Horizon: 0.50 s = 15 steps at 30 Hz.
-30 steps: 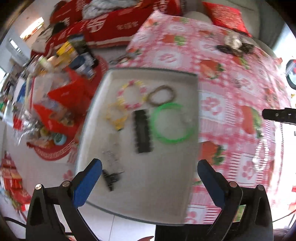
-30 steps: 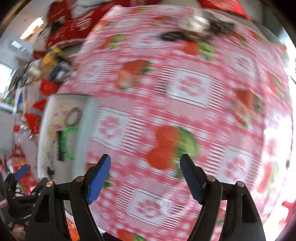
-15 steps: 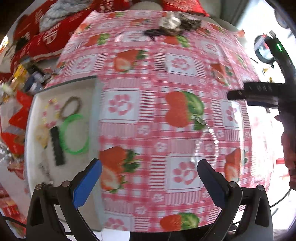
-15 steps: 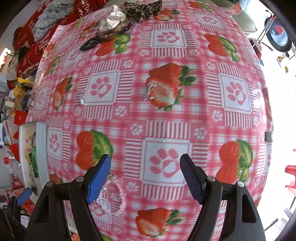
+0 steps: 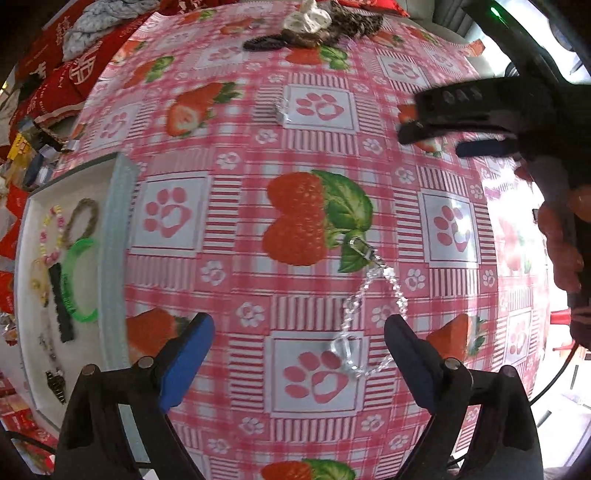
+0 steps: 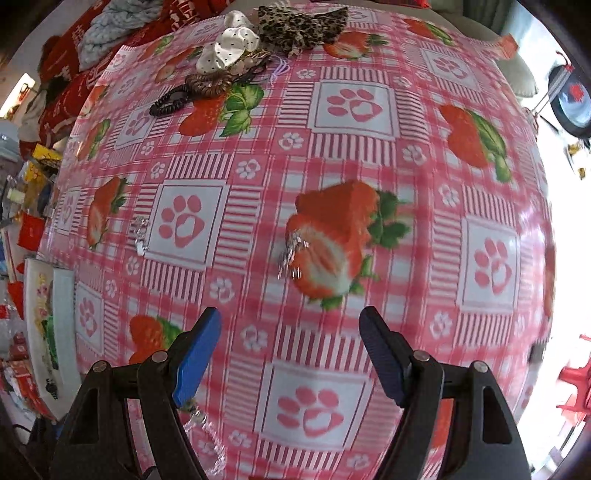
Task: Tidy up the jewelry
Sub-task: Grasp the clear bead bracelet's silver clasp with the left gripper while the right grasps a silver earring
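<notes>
A clear crystal bead bracelet (image 5: 369,314) lies on the strawberry tablecloth, just ahead of my open left gripper (image 5: 299,350), partly between its fingers. A grey tray (image 5: 114,236) at the left holds a green bangle (image 5: 75,280), a black comb-like piece (image 5: 61,302), a pastel bead bracelet (image 5: 50,232) and a brown ring (image 5: 83,218). My right gripper (image 6: 290,354) is open and empty above the cloth; a small silver piece (image 6: 291,254) lies ahead of it and another (image 6: 140,229) to its left. The right gripper shows at the upper right in the left wrist view (image 5: 461,122).
Hair ties, a white polka-dot scrunchie (image 6: 229,48) and a leopard-print bow (image 6: 303,22) lie at the table's far edge. Red cushions and clutter sit beyond the table on the left. A red stool (image 6: 572,380) stands at the right.
My left gripper has swung right from over the tray to the crystal bracelet and come closer to it. My right gripper has moved forward toward the silver piece on the strawberry print.
</notes>
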Tool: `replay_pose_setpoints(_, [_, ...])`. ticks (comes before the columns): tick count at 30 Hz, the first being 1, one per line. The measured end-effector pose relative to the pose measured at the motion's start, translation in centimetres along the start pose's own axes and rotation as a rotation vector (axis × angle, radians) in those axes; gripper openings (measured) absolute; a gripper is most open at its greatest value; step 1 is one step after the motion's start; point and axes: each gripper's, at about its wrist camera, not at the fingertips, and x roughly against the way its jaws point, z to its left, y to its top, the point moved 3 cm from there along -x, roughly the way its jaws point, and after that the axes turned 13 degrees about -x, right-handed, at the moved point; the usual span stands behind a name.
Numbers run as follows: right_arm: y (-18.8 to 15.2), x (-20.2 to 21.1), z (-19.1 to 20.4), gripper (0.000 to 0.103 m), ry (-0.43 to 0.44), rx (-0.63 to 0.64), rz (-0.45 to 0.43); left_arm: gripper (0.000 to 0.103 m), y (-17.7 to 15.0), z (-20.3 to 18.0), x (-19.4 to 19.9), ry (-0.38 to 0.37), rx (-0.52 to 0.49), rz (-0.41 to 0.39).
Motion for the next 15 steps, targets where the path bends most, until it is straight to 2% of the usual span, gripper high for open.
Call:
replay_pose_setpoints(5, [1.2, -1.0, 1.0, 0.076, -0.021, 0.062, -0.019, 0.098, 0.6, -1.4, -1.0, -0.014, -0.004, 0.001])
replay_pose_setpoints(8, [1.6, -1.9, 1.6, 0.070, -0.037, 0.092, -0.020, 0.098, 0.8, -2.4, -1.6, -0.019, -0.018, 0.008])
replay_pose_setpoints(11, [1.8, -2.3, 2.2, 0.069, -0.063, 0.131, -0.039, 0.098, 1.2, -3.4, -2.1, -0.023, -0.032, 0.011])
replay_pose_setpoints(14, [1.6, -2.5, 2.7, 0.061, -0.098, 0.174, -0.069, 0.086, 1.4, -4.2, -2.7, -0.022, -0.049, 0.031])
replay_pose_setpoints(15, [1.6, -2.5, 2.8, 0.058, -0.094, 0.182, -0.073, 0.086, 1.4, -4.4, -2.9, -0.021, -0.052, 0.040])
